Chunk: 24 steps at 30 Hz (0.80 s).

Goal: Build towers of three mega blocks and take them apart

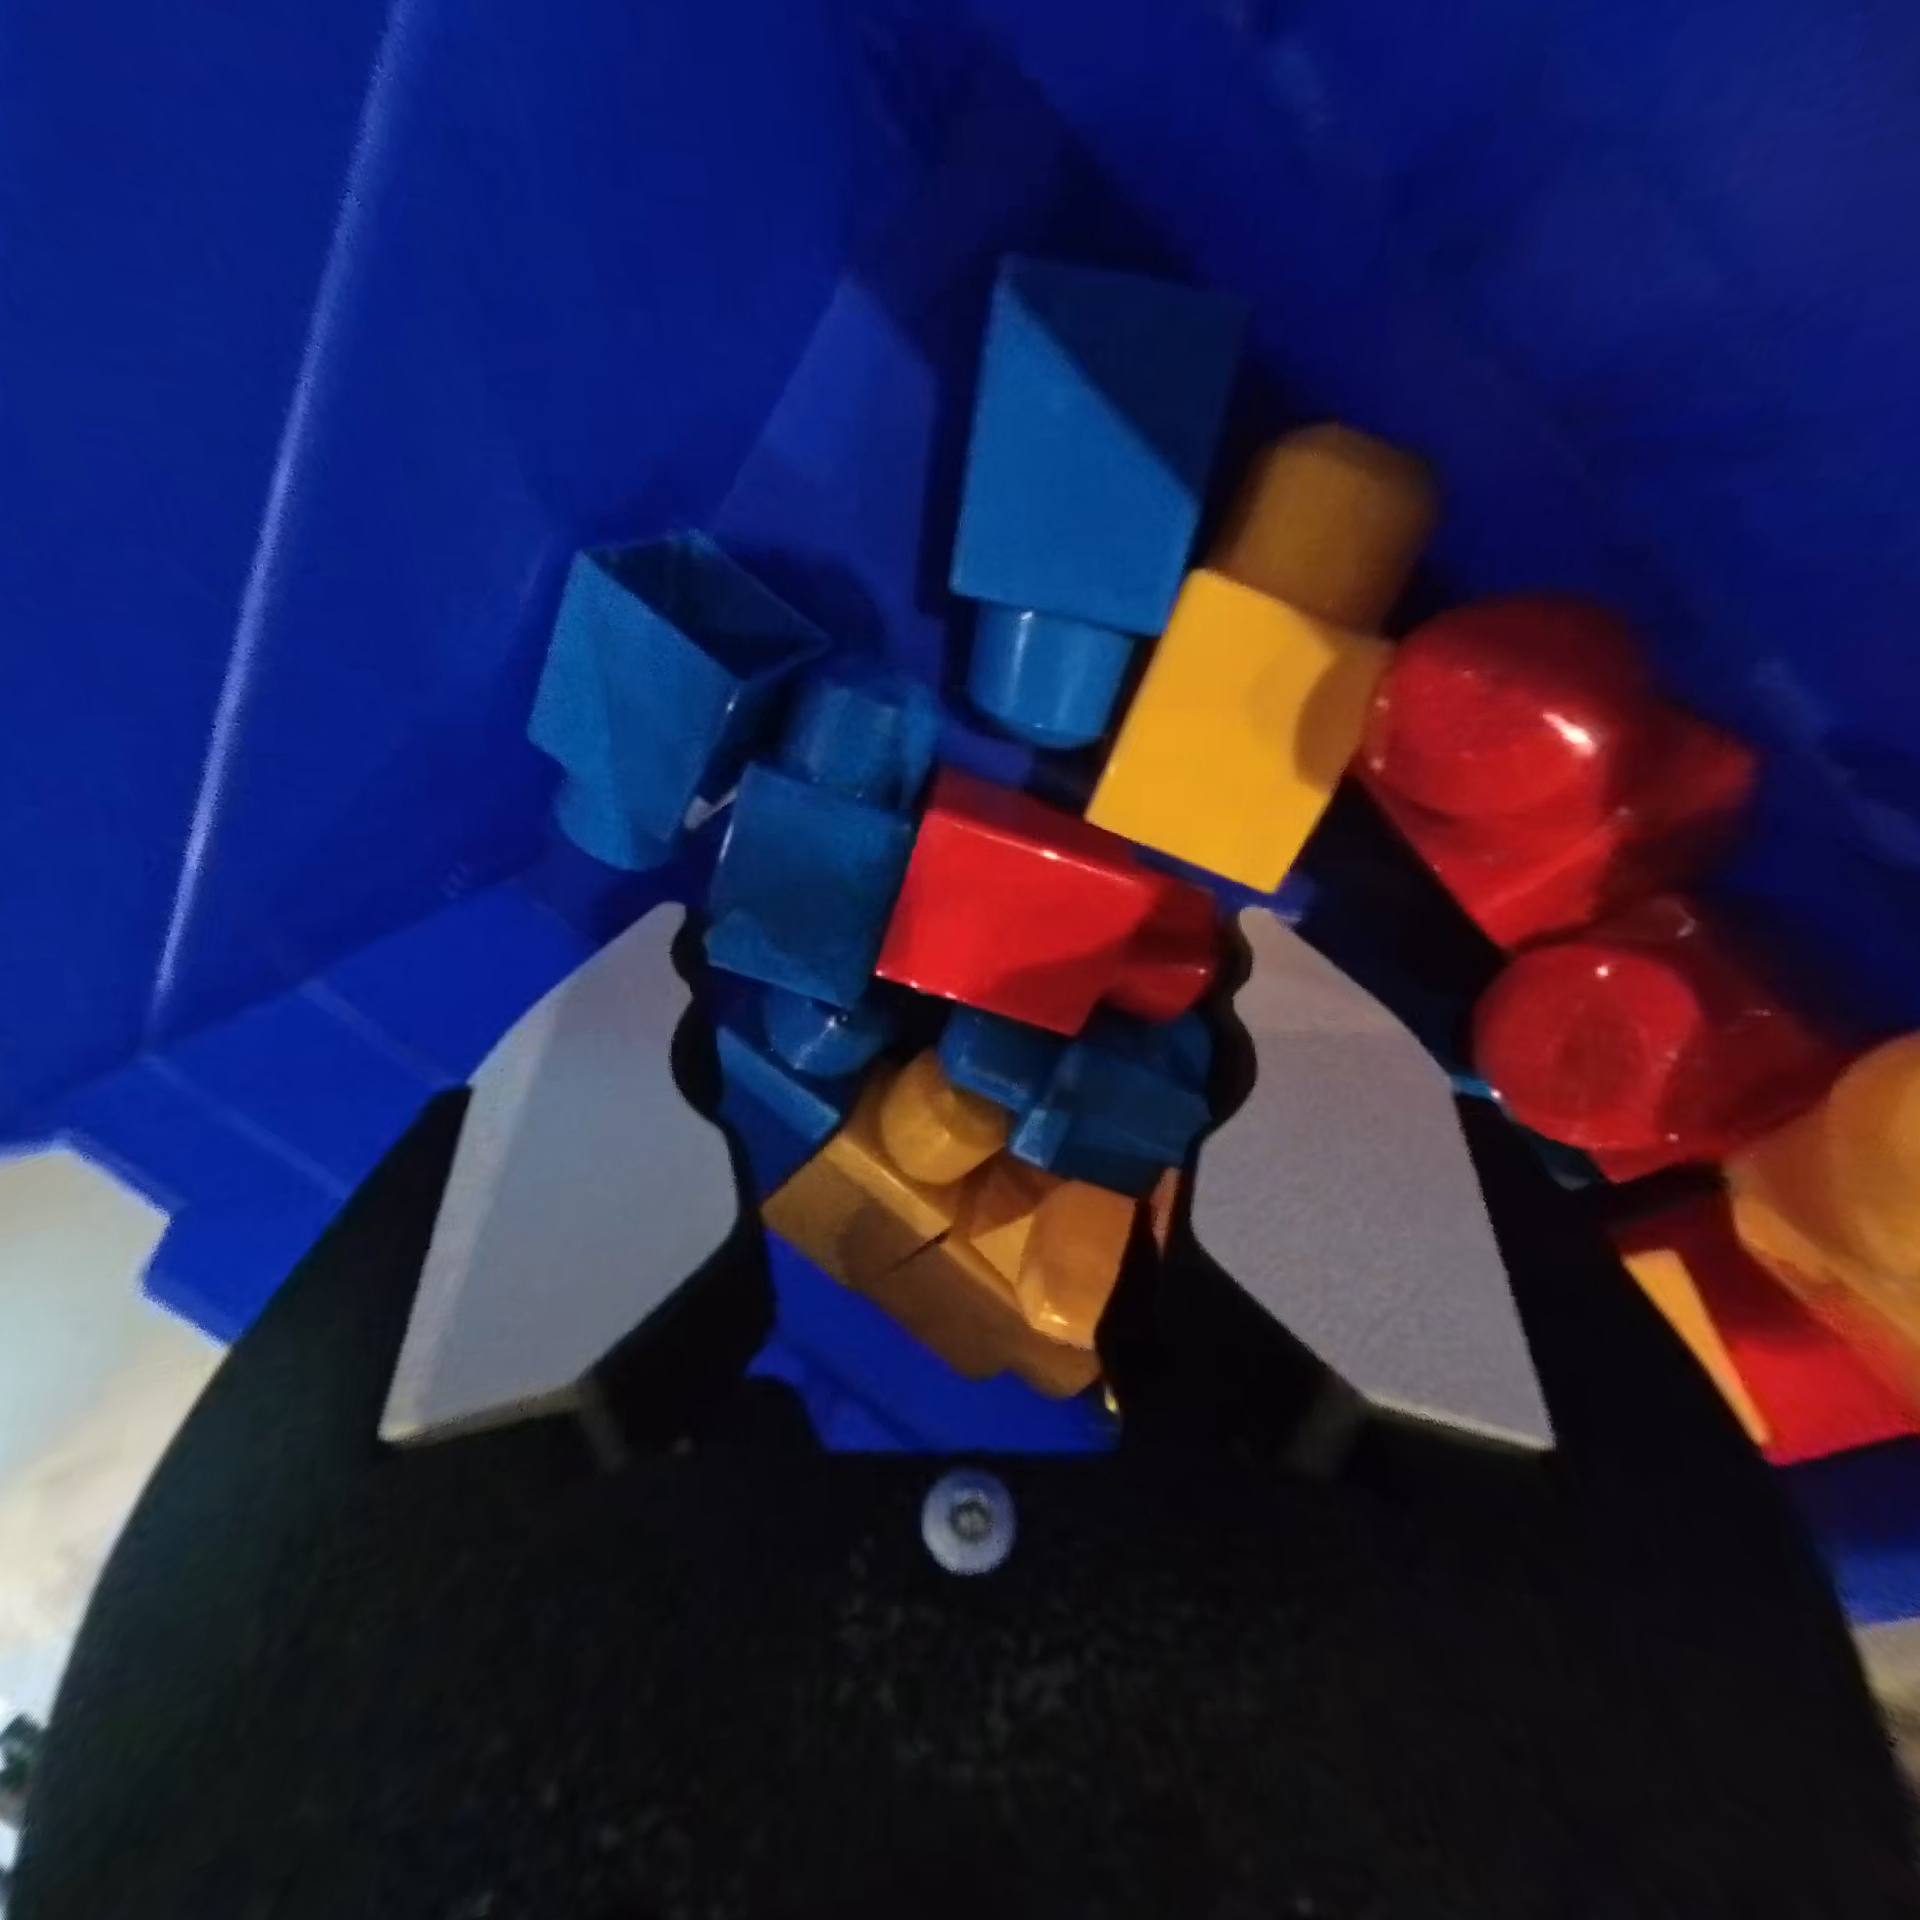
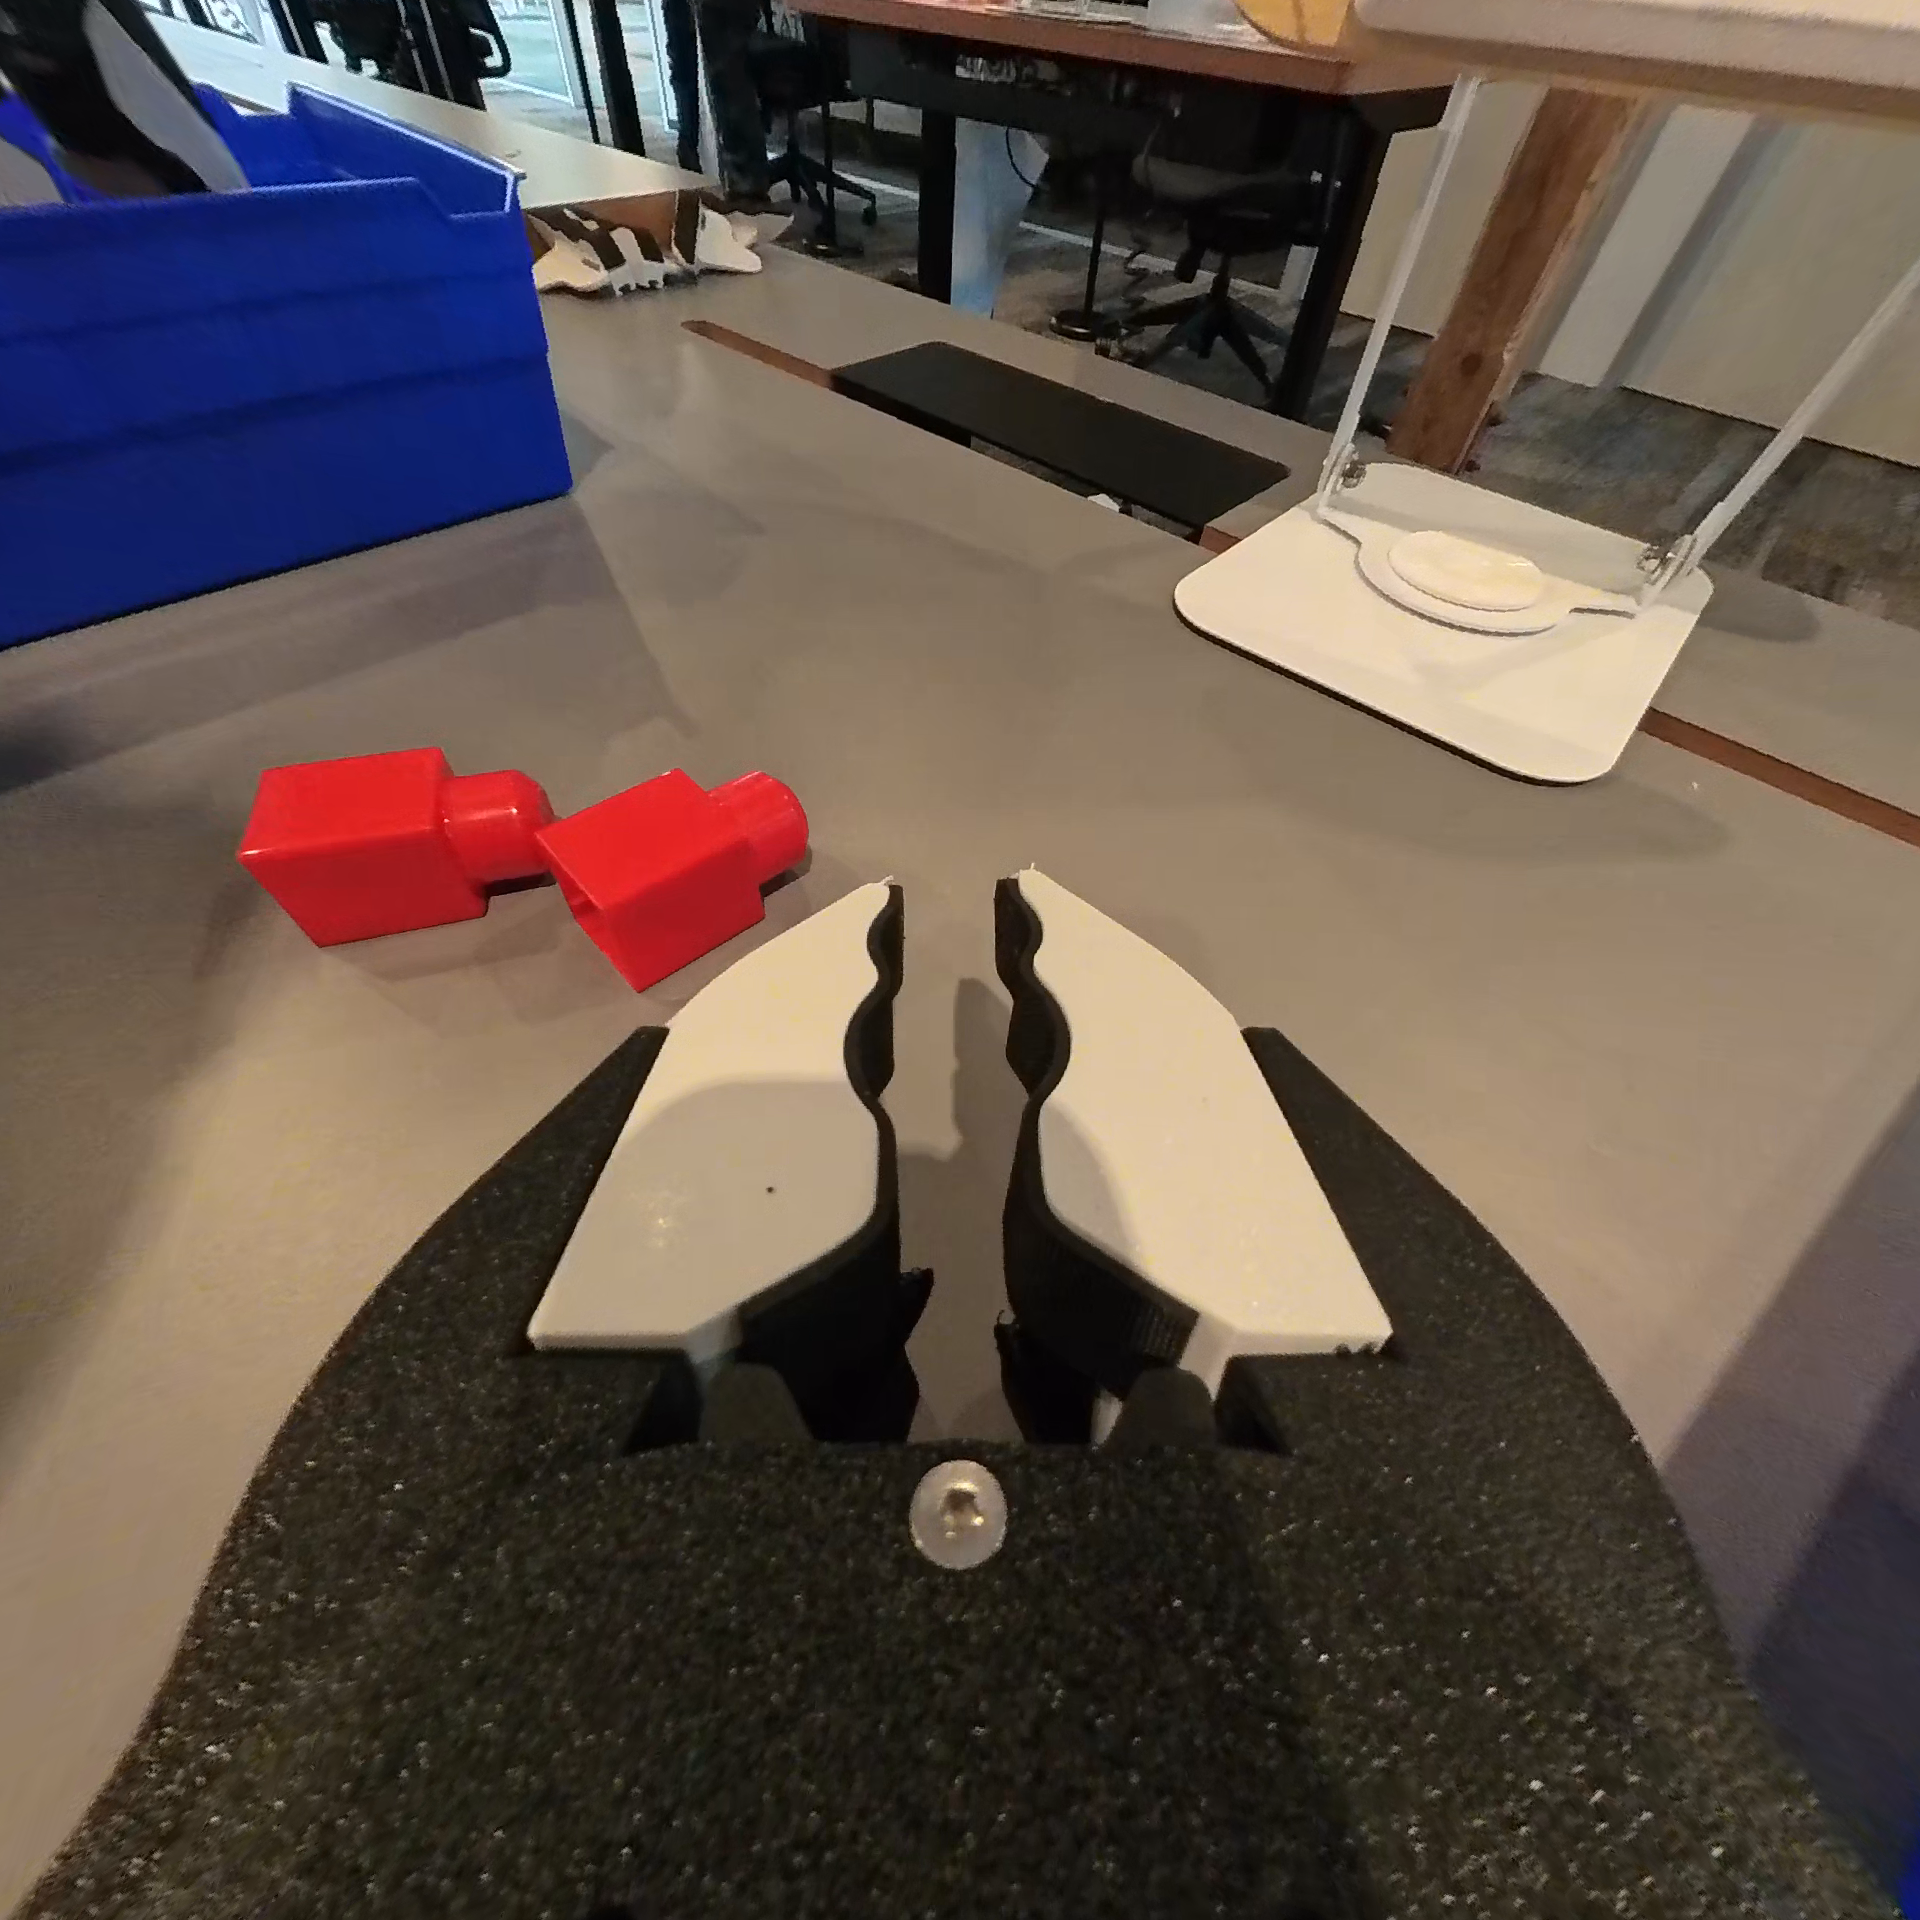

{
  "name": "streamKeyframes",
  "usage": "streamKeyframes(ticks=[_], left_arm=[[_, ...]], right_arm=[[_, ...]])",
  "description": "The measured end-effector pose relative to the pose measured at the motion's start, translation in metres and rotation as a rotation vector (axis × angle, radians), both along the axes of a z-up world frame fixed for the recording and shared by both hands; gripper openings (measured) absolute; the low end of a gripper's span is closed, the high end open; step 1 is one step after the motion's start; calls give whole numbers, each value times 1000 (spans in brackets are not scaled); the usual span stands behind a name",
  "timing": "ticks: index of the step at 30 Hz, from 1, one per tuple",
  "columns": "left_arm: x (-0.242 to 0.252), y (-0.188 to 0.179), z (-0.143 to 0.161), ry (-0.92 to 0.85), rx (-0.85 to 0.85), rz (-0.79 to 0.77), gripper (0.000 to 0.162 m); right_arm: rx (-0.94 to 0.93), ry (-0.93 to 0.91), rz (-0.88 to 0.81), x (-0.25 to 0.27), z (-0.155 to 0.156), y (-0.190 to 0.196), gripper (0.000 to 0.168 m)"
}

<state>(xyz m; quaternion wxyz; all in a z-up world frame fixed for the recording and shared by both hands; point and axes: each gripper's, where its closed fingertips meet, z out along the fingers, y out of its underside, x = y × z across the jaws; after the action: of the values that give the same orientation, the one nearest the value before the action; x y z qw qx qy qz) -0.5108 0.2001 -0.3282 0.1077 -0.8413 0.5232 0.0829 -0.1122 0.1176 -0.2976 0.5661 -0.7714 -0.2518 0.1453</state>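
- Two red blocks (image 2: 509,868) lie on their sides on the table (image 2: 1039,727), ahead and to the left of our right gripper (image 2: 948,894); one block's stud touches the other, but they are not pressed together.
- No tower stands in either view; we judge the build barely begun, with stacking and all take-apart work still left.
- Our right gripper hovers over bare table with its jaws slightly apart and nothing between them.
- Our left gripper (image 1: 961,935) reaches into the blue bin (image 1: 416,416), jaws spread wide around a heap of blue, red and yellow blocks.
- A red bin block (image 1: 1039,925) lies between its fingertips; we cannot tell whether the pads touch it, so no grip is confirmed.
- We judge the current step to be fetching a third block.
- A white stand (image 2: 1455,634) sits well ahead to the right of the right gripper.
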Motion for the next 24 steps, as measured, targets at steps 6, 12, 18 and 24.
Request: streamKeyframes(ticks=[6, 12, 18, 24], left_arm=[[15, -10, -3, 15, 51, -217, 60], [14, -9, -2, -56, 47, -130, 57], [11, -10, 12, -82, 99, -106, 56], [16, -6, 59, -126, 252, -111, 39]], right_arm=[[4, -6, -1, 0, 0, 0, 17], [9, -23, 0, -1, -1, 0, 16], [9, -18, -1, -1, 0, 0, 16], [9, -21, -2, -1, 0, 0, 16]])
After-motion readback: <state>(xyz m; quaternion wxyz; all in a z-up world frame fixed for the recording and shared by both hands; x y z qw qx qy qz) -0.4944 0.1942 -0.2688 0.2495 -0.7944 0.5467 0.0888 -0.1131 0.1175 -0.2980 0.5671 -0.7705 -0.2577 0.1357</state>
